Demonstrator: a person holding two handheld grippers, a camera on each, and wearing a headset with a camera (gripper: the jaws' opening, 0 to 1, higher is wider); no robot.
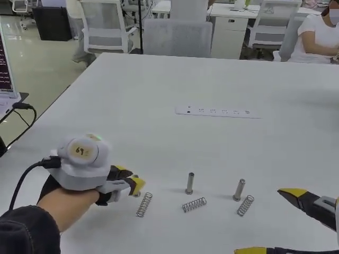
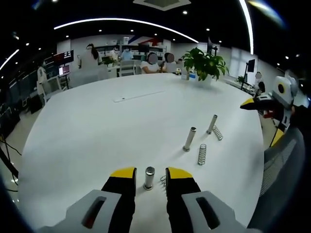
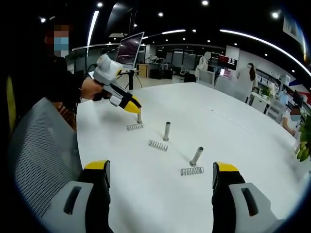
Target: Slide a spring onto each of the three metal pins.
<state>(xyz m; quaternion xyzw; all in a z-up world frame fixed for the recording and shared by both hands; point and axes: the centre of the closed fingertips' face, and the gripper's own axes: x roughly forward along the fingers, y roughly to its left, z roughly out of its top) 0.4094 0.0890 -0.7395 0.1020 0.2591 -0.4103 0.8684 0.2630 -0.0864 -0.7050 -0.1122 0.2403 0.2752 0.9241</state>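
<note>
Left tongs (image 2: 150, 171) straddling a pin (image 2: 149, 178)
Jaws sit apart on either side of it; right tongs (image 3: 162, 167) gape wide, a spring (image 3: 192, 171) just ahead.

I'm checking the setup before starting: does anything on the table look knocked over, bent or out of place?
Nothing stands out. The left pin, middle pin and right pin stand upright, each with a spring lying beside it. The left gripper straddles the left pin; the right gripper is open.
</note>
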